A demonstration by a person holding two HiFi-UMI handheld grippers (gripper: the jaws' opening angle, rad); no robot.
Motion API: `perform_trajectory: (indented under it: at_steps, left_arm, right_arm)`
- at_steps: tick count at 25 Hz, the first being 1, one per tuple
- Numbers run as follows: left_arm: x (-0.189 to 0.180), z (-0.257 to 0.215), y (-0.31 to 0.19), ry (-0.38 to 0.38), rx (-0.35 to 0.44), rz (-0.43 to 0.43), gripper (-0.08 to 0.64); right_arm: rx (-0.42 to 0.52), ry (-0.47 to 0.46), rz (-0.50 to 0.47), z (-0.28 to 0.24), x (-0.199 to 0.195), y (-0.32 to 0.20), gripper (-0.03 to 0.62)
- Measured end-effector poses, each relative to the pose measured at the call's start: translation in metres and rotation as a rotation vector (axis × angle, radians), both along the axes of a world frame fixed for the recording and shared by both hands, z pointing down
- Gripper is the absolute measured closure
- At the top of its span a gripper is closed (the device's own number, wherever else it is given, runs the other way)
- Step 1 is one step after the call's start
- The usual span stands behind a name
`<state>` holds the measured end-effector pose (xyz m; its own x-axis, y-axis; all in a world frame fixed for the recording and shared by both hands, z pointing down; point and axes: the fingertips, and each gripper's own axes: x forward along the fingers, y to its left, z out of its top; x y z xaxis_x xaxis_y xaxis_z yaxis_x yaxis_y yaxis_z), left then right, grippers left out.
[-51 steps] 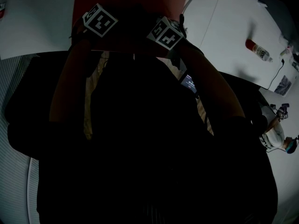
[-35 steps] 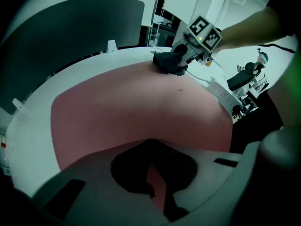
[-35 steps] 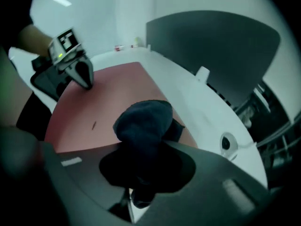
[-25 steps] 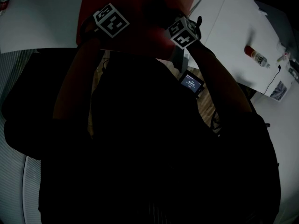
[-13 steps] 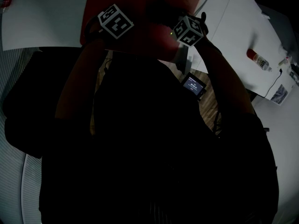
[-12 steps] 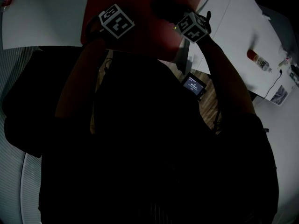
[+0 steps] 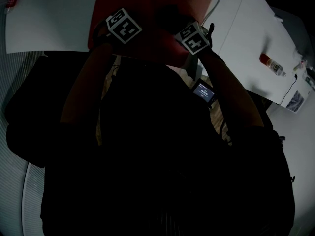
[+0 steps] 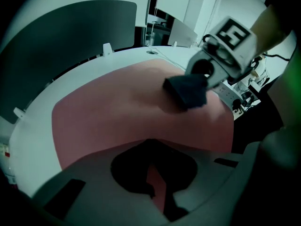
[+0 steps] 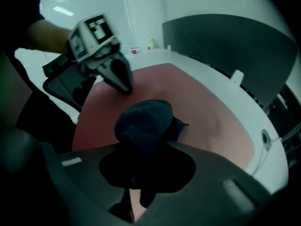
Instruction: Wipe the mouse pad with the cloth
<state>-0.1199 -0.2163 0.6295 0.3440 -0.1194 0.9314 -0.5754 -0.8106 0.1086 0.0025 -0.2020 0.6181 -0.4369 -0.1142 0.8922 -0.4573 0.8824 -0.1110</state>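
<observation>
A red mouse pad (image 7: 147, 1) lies on the white table (image 7: 49, 23) in front of me; it fills the middle of the left gripper view (image 8: 108, 117). My right gripper (image 9: 140, 175) is shut on a dark bunched cloth (image 9: 143, 121), which is pressed on the pad; the same cloth (image 8: 187, 92) hangs from that gripper (image 8: 207, 72) in the left gripper view. My left gripper (image 8: 157, 189) is shut with nothing in it and sits low over the pad's near left part. From the right gripper view its tip (image 9: 121, 76) looks pointed and shut.
On the white table to the right lies a red-capped bottle (image 7: 272, 64). A small lit device (image 7: 203, 91) hangs at my waist. A dark curved panel (image 8: 70, 27) stands behind the table, and a socket strip with cables (image 8: 233, 95) lies at its right end.
Both grippers have moved farther onto the pad over the last two seconds. In the last half second the right gripper with the cloth slid back toward me and slightly left.
</observation>
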Motion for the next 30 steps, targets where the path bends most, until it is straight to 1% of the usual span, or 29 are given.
perform_trajectory:
  at_steps: [4,6,8,9,11,12,13,15,19,23,26,30]
  left_arm:
    - [-0.002,0.001,-0.001,-0.022,0.01,0.002,0.552]
    - [-0.003,0.001,0.0,-0.026,0.019,-0.011,0.552]
    - [-0.004,0.001,0.0,-0.016,0.025,-0.045,0.552]
    - [-0.007,0.001,0.001,-0.005,0.02,-0.079,0.552]
    - [-0.014,-0.002,0.008,0.028,-0.009,-0.172,0.552]
    - [-0.012,-0.009,0.012,0.062,-0.015,-0.218,0.552]
    - [-0.005,-0.02,0.013,0.112,-0.007,-0.256,0.552]
    - [0.021,-0.051,0.012,0.238,0.028,-0.3,0.552]
    - [0.074,-0.124,0.014,0.5,0.064,-0.317,0.552]
    - [0.101,-0.201,0.03,0.686,0.093,-0.316,0.552]
    - [0.111,-0.254,0.044,0.788,0.129,-0.314,0.552]
    - [0.126,-0.313,0.051,0.861,0.238,-0.285,0.552]
  right_arm:
    - [-0.049,-0.031,-0.156,0.004,-0.031,0.064,0.526]
    - [-0.113,-0.054,-0.177,0.006,-0.037,0.083,0.526]
    - [-0.229,-0.086,-0.12,0.004,-0.035,0.09,0.526]
    - [-0.28,-0.114,-0.079,-0.003,-0.033,0.09,0.526]
    - [-0.319,-0.213,-0.01,-0.029,-0.031,0.084,0.526]
    - [-0.321,-0.27,0.016,-0.047,-0.027,0.081,0.526]
    - [-0.318,-0.323,0.037,-0.066,-0.02,0.078,0.526]
    - [-0.293,-0.396,0.068,-0.101,0.001,0.076,0.525]
    - [-0.188,-0.478,0.133,-0.156,0.042,0.068,0.525]
    - [-0.067,-0.571,0.212,-0.211,0.068,0.065,0.525]
    - [0.007,-0.65,0.277,-0.25,0.083,0.064,0.525]
    - [0.111,-0.731,0.326,-0.3,0.099,0.064,0.526]
